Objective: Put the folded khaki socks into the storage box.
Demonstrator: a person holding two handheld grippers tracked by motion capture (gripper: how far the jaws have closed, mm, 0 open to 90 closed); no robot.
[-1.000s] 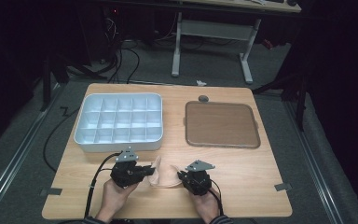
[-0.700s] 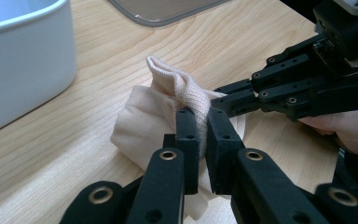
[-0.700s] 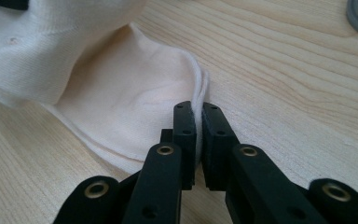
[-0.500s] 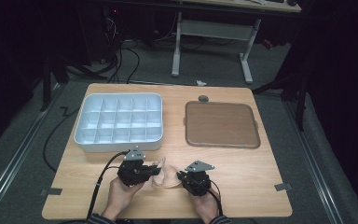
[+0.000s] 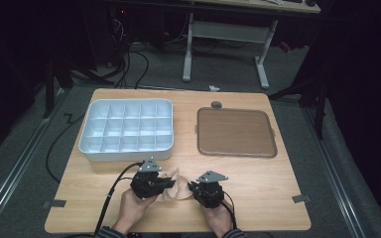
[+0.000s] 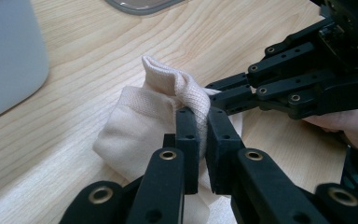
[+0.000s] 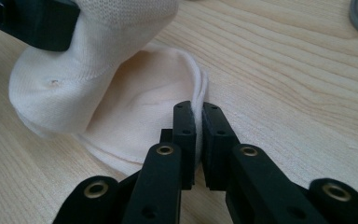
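- Left gripper (image 6: 198, 140): jaws clenched on a raised fold of the cream knit sock (image 6: 168, 102); fabric pinched between the pads, bunched up above the tips
- Right gripper (image 7: 199, 135): jaws clamped on the sock's (image 7: 135, 116) thin layered edge; a sliver of white fabric shows in the slit between the pads
- In the left gripper view the right gripper (image 6: 223, 95) comes in from the right, its tips at the same fold of the sock, just beside the left one's tips
- In the right gripper view part of the left gripper sits top left, pressed against the bulged end of the sock
- Sock position: near edge of the wooden table (image 5: 258, 183), between the two grippers, partly lying on the wood, one end lifted off it
- High view: left gripper (image 5: 164, 182) and right gripper (image 5: 192, 187) close together, both angled inward toward the sock (image 5: 176, 186); a hand (image 5: 134, 210) behind the left one, a hand (image 5: 218, 220) behind the right one
- White compartment tray (image 5: 127, 151) just beyond the left gripper, apart from the sock; can't tell if anything is in its cells
- Brown flat tray (image 5: 235, 133) beyond the right gripper, well apart from the sock
- Small dark round item (image 5: 217, 104) on the table at the brown tray's far edge
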